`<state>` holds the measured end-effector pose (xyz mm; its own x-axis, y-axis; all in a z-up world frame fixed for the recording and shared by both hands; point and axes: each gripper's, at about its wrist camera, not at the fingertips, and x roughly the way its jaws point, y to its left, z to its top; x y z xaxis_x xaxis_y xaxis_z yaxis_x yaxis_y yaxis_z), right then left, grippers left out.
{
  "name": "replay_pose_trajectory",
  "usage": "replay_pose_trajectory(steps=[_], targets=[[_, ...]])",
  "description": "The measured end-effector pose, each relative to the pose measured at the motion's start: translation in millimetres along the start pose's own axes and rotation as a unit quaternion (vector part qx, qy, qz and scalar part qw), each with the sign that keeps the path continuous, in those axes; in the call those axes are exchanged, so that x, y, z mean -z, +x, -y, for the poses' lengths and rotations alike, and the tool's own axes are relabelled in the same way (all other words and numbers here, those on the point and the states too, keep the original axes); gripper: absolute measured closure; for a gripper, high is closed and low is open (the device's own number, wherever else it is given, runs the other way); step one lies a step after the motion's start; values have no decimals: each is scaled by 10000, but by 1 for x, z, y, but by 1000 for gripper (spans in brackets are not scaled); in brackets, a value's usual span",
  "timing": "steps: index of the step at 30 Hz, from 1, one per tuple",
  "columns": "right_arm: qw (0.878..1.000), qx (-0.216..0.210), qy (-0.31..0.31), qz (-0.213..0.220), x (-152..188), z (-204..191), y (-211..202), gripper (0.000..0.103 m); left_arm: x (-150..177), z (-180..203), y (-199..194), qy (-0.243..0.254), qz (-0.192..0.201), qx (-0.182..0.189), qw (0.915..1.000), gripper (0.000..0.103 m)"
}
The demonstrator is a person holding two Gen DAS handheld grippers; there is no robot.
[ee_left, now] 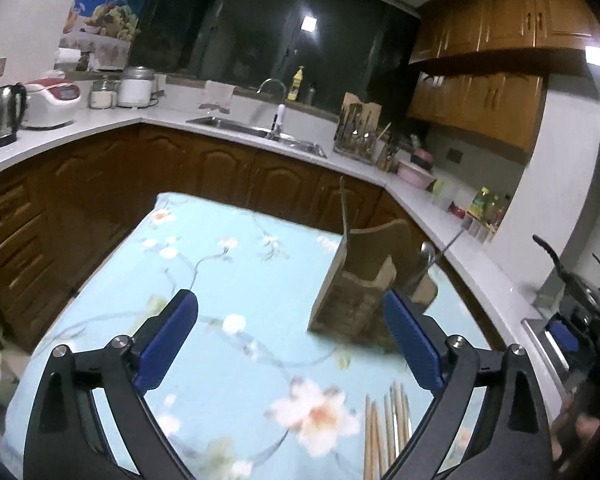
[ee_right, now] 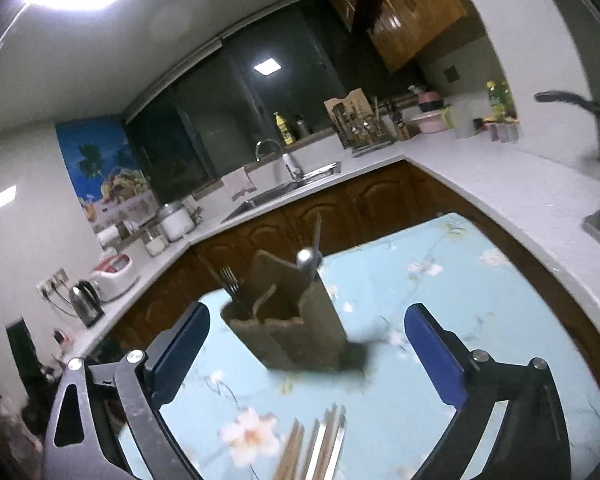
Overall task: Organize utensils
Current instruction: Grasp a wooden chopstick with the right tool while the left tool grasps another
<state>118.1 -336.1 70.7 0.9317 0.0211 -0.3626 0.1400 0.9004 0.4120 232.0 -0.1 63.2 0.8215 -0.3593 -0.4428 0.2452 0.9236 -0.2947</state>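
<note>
A wooden utensil holder (ee_left: 356, 296) stands on the table with the blue floral cloth (ee_left: 228, 280); it also shows in the right wrist view (ee_right: 296, 328). A spoon (ee_right: 308, 260) and a fork (ee_right: 230, 280) stand in it. Several chopsticks (ee_left: 384, 432) lie on the cloth near the front edge, also in the right wrist view (ee_right: 320, 444). My left gripper (ee_left: 290, 344) is open and empty above the cloth, left of the holder. My right gripper (ee_right: 306, 344) is open and empty, its fingers either side of the holder, nearer the camera.
A white counter (ee_left: 228, 128) wraps around the table, with a sink (ee_left: 256, 130), a kettle (ee_left: 4, 116), a rice cooker (ee_left: 52, 100), a knife rack (ee_left: 358, 128) and bottles (ee_left: 488, 204). Brown cabinets (ee_left: 180, 172) stand below it.
</note>
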Motion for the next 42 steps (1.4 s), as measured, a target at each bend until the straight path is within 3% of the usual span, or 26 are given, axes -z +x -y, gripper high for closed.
replay_pose_trajectory(steps=[6, 15, 24, 29, 32, 34, 36, 39, 42], targets=[[9992, 324, -178, -136, 45, 4, -36, 0, 43, 3, -27, 175, -263, -28, 9995, 3], [9952, 529, -201, -795, 99, 14, -40, 0, 105, 9, -20, 431, -1091, 36, 9931, 3], [9940, 566, 32, -936, 105, 32, -42, 1, 115, 35, 3, 679, -1566, 192, 9851, 3], [9932, 551, 182, -1008, 101, 40, -36, 1, 127, 67, 33, 1176, -1958, 156, 9734, 3], [9928, 565, 205, -1031, 100, 43, -32, 2, 139, 80, 55, 1346, -2226, 91, 9655, 9], [9929, 524, 256, -1035, 100, 45, -29, 4, 149, 86, 70, 1413, -2435, 51, 9595, 18], [9919, 550, 253, -1119, 100, 46, -23, 15, 156, 90, 80, 1492, -2576, -17, 9547, 25], [9885, 569, 259, -1378, 102, 49, -6, 29, 163, 92, 83, 1673, -2553, -63, 9523, 24], [9845, 506, 185, -1671, 106, 45, 14, 32, 166, 87, 78, 1898, -2487, -227, 9495, 23]])
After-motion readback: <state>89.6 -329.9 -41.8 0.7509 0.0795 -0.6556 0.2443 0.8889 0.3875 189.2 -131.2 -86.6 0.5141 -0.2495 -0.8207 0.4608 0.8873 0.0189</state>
